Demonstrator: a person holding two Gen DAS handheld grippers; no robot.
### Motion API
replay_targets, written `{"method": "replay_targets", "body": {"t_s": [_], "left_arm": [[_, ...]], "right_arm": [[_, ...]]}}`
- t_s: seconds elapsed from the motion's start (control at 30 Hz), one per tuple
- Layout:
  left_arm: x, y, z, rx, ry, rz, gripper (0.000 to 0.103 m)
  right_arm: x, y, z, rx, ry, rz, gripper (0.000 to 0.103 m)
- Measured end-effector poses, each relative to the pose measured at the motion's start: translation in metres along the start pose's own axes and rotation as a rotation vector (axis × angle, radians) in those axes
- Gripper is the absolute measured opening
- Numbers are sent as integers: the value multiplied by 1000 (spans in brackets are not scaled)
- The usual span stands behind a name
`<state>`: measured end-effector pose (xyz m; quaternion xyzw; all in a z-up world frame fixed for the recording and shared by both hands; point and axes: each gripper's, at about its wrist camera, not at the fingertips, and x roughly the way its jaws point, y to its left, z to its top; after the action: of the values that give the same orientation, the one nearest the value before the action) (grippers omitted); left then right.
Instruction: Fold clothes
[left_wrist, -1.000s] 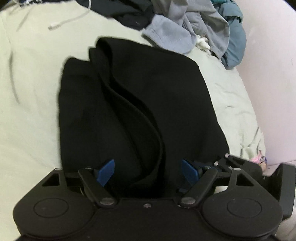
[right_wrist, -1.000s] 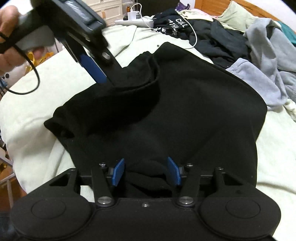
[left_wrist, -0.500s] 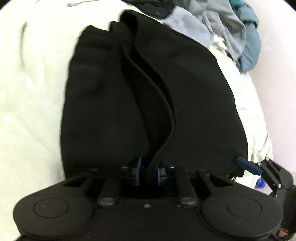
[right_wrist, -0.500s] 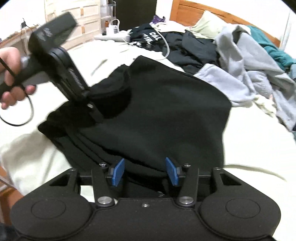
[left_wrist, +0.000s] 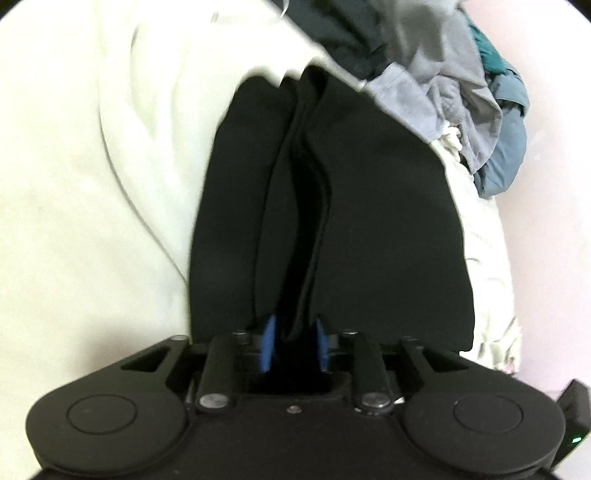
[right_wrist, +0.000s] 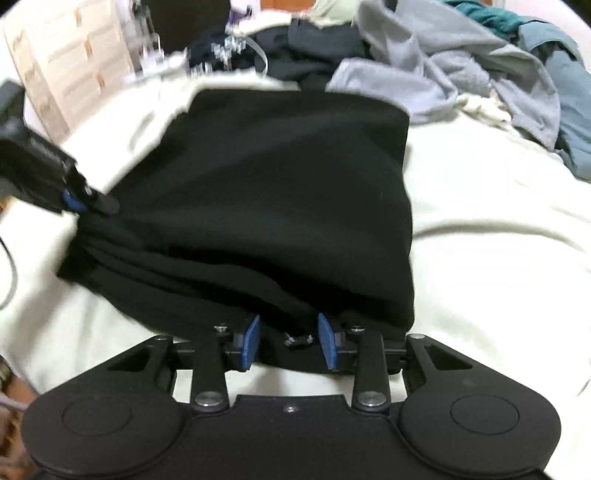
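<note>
A folded black garment (left_wrist: 369, 221) lies on a pale bedsheet (left_wrist: 92, 221); it also shows in the right wrist view (right_wrist: 277, 184). My left gripper (left_wrist: 293, 338) is shut on the stacked near edge of the black garment, blue pads pinching its layers. It also shows at the left of the right wrist view (right_wrist: 77, 201), holding the garment's left corner. My right gripper (right_wrist: 290, 338) is shut on the garment's near edge, with cloth between its blue pads.
A pile of grey, blue and dark clothes (right_wrist: 461, 74) lies at the far side of the bed, also in the left wrist view (left_wrist: 461, 92). A white cable and small items (right_wrist: 229, 51) lie far left. A pink wall (left_wrist: 546, 184) bounds the right.
My left gripper closed on the garment's edge and pulled it; the garment now looks drawn toward me. My right gripper narrowed onto the near edge. Both views are motion-blurred.
</note>
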<state>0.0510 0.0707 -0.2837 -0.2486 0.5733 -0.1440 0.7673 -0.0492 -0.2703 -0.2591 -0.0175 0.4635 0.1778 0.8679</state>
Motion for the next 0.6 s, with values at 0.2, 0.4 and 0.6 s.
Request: {"method": "replay_targets", "body": {"t_s": [0.2,0.4,0.6], "left_arm": [[-14,-40,39,129,-85,-79,43],[50,-65,52,265,72,2,39],[64,-38,42,206,123,96,2]], "right_arm": [[-22,-3,30,76,-116,-38,47],[19,-11,48,67,-156,-152,47],[42,-30,43,133,-120,-192,49]]}}
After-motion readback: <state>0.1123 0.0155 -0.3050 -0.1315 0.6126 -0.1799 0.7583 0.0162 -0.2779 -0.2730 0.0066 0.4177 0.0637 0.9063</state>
